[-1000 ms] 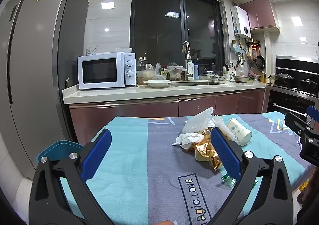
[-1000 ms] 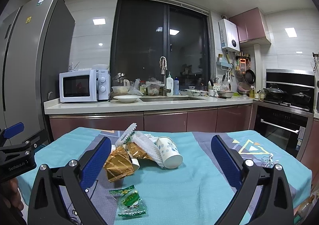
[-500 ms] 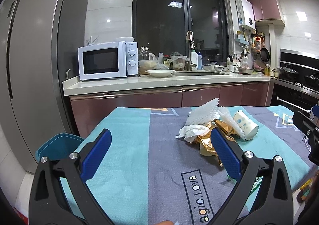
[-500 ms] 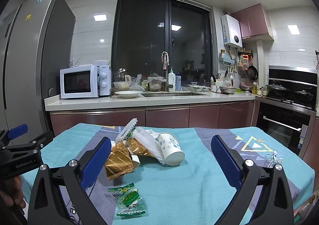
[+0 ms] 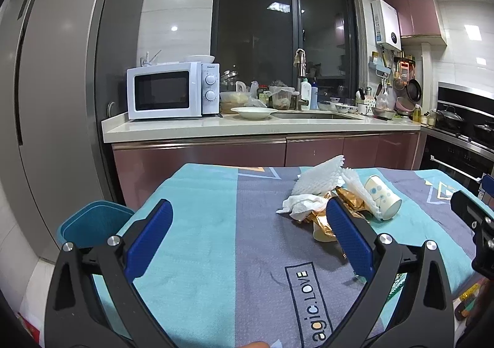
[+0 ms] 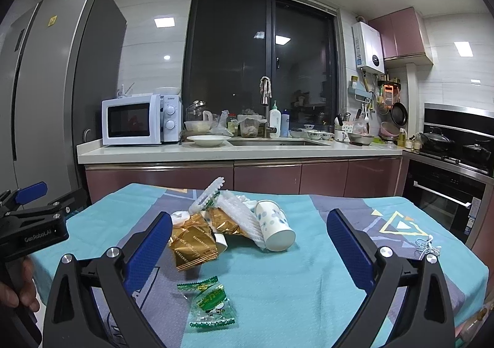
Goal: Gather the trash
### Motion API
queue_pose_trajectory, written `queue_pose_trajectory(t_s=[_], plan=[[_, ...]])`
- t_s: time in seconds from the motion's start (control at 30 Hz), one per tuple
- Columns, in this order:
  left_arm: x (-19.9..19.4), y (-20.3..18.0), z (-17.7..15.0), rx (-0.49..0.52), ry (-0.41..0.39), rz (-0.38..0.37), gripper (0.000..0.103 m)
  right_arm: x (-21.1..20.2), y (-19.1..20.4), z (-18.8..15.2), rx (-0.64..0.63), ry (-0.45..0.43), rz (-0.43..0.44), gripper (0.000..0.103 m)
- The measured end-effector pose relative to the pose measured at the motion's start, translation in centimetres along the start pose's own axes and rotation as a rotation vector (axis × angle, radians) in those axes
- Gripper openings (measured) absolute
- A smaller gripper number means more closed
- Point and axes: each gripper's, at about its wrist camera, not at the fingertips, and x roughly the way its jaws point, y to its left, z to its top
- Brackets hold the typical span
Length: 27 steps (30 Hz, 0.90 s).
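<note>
Left gripper (image 5: 249,233) and right gripper (image 6: 249,240) are both hovering spread wide, holding nothing, above the desk (image 6: 308,280), where gold wrappers (image 6: 193,244), white foam netting (image 6: 237,215), a tipped paper cup (image 6: 274,226) and a green candy wrapper (image 6: 210,301) are lying clustered.

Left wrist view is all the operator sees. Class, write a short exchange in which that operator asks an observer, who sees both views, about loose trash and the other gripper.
Operator: Apart from the pile, is any trash lying loose?
Observer: Yes. A green wrapper lies by itself on the cloth, nearer the right wrist camera than the pile.
Operator: Is the right gripper holding anything?
Observer: No. It is open, with nothing gripped between its fingers.
</note>
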Motion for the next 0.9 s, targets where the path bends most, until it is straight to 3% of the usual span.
queue_pose_trajectory(t_s=[0.33,0.9], plan=[[-0.3,0.3,0.0,0.002,-0.002,0.005,0.098,0.1,0.7,-0.4,-0.015,0.027,0.018,0.097],[2.0,-0.1,-0.5,0.023,0.060,-0.007,0.098,2.3,1.7,-1.6,-0.038,0.133,0.057,0.097]])
